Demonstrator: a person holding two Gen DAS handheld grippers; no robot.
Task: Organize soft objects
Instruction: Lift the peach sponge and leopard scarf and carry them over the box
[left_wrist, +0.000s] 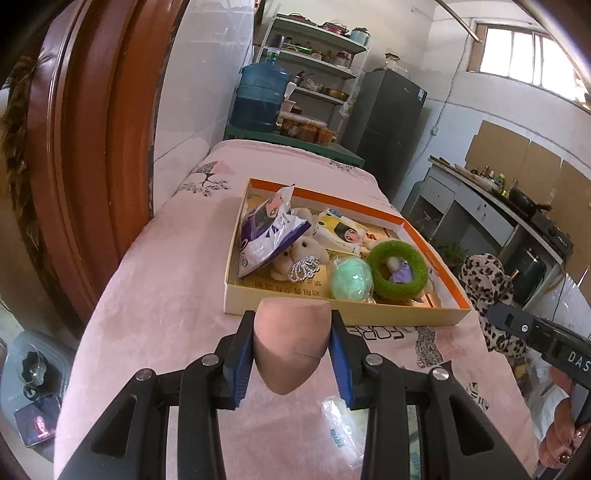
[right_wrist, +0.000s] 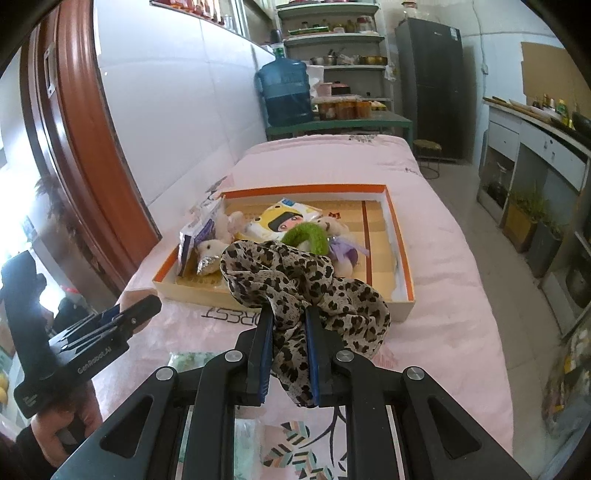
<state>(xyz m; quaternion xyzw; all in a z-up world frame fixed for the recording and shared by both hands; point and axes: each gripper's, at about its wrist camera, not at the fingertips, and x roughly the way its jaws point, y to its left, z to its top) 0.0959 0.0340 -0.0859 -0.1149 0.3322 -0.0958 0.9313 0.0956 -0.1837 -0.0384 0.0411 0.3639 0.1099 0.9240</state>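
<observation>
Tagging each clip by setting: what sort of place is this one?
Probably a home kitchen with a bed in it: a fridge, a stove on a counter, shelves of pots, and a box of soft things on pink bedding.

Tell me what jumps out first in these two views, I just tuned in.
The left tool is clamped on a pink teardrop sponge, held short of the orange-rimmed box. The right tool grips a leopard-print scarf, bunched up before the same box. Inside the box, the green fuzzy ring stands out among plush toys and packets.
</observation>
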